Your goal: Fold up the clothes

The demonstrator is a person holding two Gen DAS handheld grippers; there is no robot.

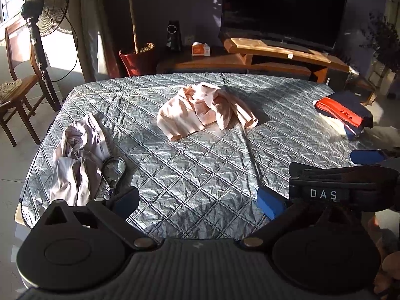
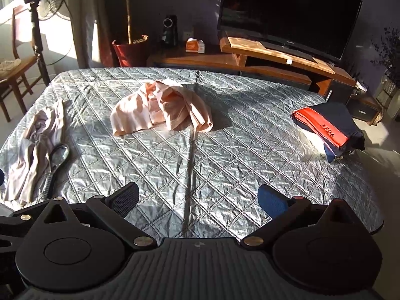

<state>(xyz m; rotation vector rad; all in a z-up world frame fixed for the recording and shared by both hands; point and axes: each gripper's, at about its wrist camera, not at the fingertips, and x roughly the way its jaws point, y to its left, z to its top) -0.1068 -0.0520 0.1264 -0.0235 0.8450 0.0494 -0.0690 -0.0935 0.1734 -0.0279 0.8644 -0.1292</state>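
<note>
A: Left wrist view: left gripper [image 1: 198, 202] hangs over the near edge of the quilted grey cover [image 1: 195, 165], fingers spread wide, nothing between them. Right gripper [image 1: 367, 157] shows at the right edge, one blue pad visible.

B: Right wrist view agrees. Right gripper [image 2: 198, 200] also wide open, empty, above the cover's near edge [image 2: 225, 175].

A: Clothes? I see the pink garment [image 1: 203, 110] crumpled in a heap mid-cover, toward the far side.

B: Same here, pink garment [image 2: 162, 107], well apart from both grippers. Lilac garment [image 2: 35, 150] bunched at the left edge, a magnifying glass [image 2: 58, 156] just beside it, touching the cloth.

A: Confirmed: lilac garment [image 1: 77, 160], magnifying glass [image 1: 114, 168] at its right side.

B: Folded stack [image 2: 330, 130] on the right edge, navy and red on top, white beneath.

A: Folded stack [image 1: 346, 111] in my view too. Behind the cover: TV [image 1: 282, 10], standing fan [image 1: 47, 7], potted plant [image 1: 137, 57].
</note>
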